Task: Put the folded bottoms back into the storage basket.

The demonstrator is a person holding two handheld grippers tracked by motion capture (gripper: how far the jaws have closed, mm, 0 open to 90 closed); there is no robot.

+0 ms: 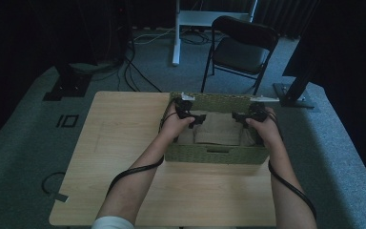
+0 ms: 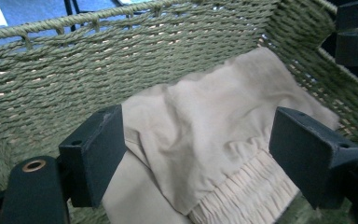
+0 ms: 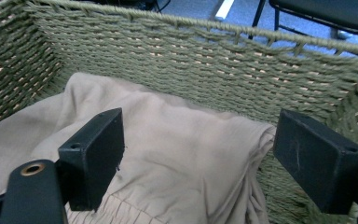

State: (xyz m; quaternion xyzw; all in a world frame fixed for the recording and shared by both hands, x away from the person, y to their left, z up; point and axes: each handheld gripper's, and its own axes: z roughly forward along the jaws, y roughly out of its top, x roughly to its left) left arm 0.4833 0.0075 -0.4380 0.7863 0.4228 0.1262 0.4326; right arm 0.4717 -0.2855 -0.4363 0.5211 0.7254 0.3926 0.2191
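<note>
A green woven basket (image 1: 217, 155) stands on the far middle of the wooden table (image 1: 124, 143). A folded beige garment (image 1: 218, 131) with an elastic waistband lies inside it. In the high view, my left gripper (image 1: 194, 119) is over the garment's left end and my right gripper (image 1: 240, 119) over its right end, both inside the basket. In the left gripper view the jaws (image 2: 198, 149) stand wide apart above the cloth (image 2: 205, 121), with the basket wall (image 2: 98, 60) behind. In the right gripper view the jaws (image 3: 209, 154) are likewise open over the cloth (image 3: 177, 140), pressing on nothing.
A black folding chair (image 1: 243, 47) stands behind the table. A white desk leg (image 1: 176, 33) and cables are farther back. Black stand bases sit at the far left (image 1: 66, 86) and far right (image 1: 293, 98). The basket's far wall (image 3: 191, 60) rises close ahead of both grippers.
</note>
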